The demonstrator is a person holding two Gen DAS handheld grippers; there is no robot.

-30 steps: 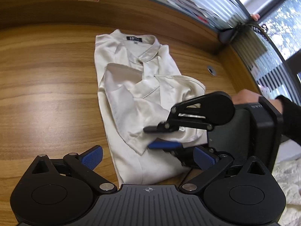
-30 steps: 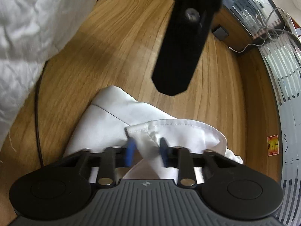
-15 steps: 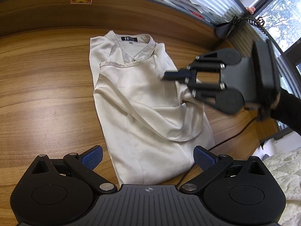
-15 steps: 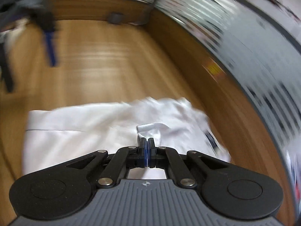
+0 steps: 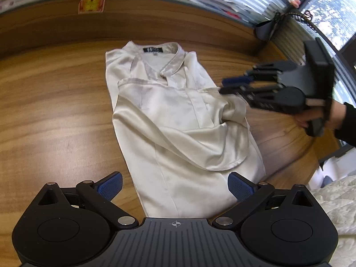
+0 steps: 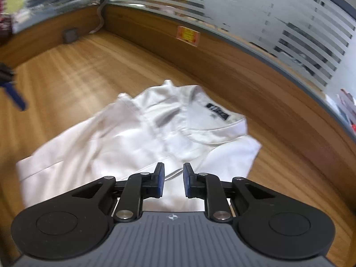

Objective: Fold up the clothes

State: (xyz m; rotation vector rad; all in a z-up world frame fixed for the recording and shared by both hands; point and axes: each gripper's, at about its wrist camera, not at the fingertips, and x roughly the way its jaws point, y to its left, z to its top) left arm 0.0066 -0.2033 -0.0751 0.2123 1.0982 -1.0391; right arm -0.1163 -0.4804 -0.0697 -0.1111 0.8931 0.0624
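A cream satin shirt (image 5: 178, 122) lies collar-away on the wooden desk (image 5: 55, 111), with one sleeve folded across its front. My left gripper (image 5: 175, 184) hovers open over the shirt's lower part, its blue pads wide apart with nothing between them. My right gripper (image 5: 224, 85) hangs at the shirt's right edge near the shoulder, held by a hand in a dark sleeve. In the right wrist view the right gripper (image 6: 173, 182) has its jaws opening, a narrow gap between the pads. The shirt (image 6: 133, 138) lies below them, not pinched.
A raised wooden ledge with an orange sticker (image 5: 91, 5) and a frosted glass partition (image 6: 278, 22) border the desk's far side. White quilted fabric (image 5: 333, 211) lies off the desk's right end. A socket plate (image 6: 70, 35) and a cable sit in the far corner.
The right gripper rolled over and carried the sleeve up across the shirt toward the collar side, then its pads parted and let the cloth go. The left gripper stayed put.
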